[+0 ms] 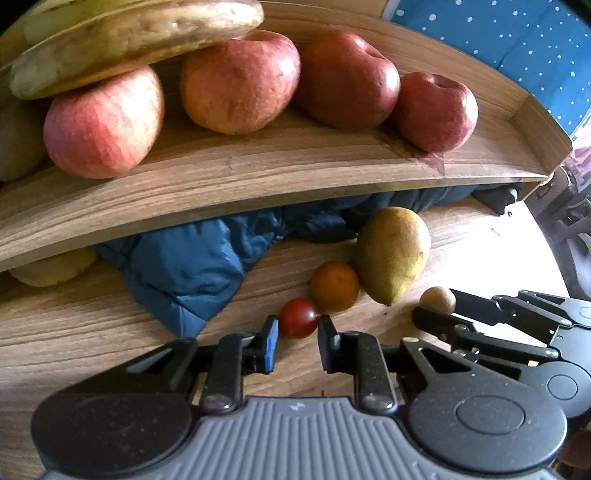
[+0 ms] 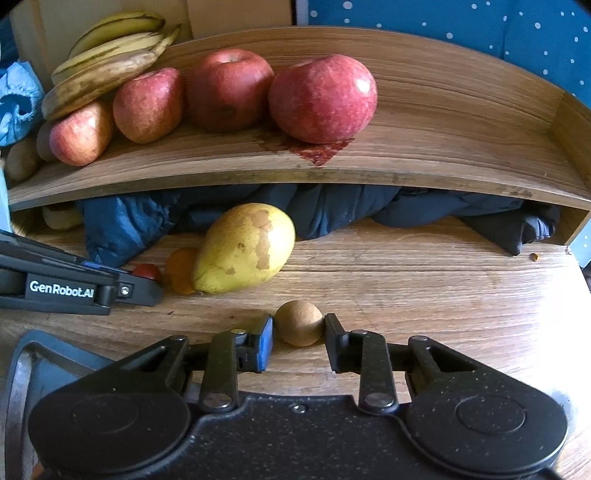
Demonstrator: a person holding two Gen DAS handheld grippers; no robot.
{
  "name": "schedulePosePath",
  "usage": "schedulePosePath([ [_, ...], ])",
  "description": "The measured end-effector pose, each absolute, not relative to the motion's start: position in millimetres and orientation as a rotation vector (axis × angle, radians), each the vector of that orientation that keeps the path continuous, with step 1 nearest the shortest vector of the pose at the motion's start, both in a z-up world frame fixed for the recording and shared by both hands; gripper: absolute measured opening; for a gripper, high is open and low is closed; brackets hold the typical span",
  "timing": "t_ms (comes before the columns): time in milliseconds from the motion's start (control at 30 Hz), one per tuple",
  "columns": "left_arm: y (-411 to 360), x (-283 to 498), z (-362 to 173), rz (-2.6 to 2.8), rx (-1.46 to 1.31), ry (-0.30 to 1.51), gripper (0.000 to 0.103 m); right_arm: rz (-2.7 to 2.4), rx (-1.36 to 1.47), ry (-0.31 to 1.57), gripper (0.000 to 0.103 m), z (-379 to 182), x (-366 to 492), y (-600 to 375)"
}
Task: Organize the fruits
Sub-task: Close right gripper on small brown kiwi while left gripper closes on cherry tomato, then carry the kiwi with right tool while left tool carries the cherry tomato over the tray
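My left gripper point(image 1: 297, 326) is shut on a small red tomato point(image 1: 298, 322) that rests on the wooden table; both pads press its sides. In the right wrist view, my right gripper point(image 2: 298, 326) is shut on a small round brown fruit point(image 2: 297, 321), also on the table. A small orange point(image 1: 334, 285) and a yellow-green pear point(image 1: 391, 258) lie just beyond the tomato, touching each other. The pear point(image 2: 245, 247) sits between the two grippers, a little further back. The raised wooden shelf point(image 2: 424, 162) holds several red apples point(image 2: 321, 98) and bananas point(image 2: 99, 70).
A dark blue jacket point(image 1: 184, 273) is stuffed under the shelf, right behind the fruit. Kiwis point(image 2: 22, 158) sit at the shelf's left end. The shelf's right half point(image 2: 461, 122) is bare wood with a raised rim. Blue dotted fabric point(image 2: 480, 29) hangs behind.
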State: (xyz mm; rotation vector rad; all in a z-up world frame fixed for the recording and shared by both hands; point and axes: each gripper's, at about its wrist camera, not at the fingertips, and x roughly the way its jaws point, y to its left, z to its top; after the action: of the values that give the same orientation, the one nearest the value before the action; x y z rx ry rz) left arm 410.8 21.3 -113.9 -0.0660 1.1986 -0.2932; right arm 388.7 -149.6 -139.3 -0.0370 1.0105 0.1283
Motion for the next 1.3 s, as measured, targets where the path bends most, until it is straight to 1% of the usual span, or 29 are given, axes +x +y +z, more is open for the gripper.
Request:
schedulePosePath([
  [600,-7,383,-109,-0.346,-0.038,1.205,0.024,0.191,-0.031,0.998,0.031,-138,362,-139],
  [1033,-33,362,-97,-0.384,-0.01,1.188,0.024,0.157,0.007,0.953,0.031,-126,325,-157],
  [1300,-48,343,-93,-0.423,0.001,1.195,0.024,0.149,0.022,0.961,0.031,-121,293,-166],
])
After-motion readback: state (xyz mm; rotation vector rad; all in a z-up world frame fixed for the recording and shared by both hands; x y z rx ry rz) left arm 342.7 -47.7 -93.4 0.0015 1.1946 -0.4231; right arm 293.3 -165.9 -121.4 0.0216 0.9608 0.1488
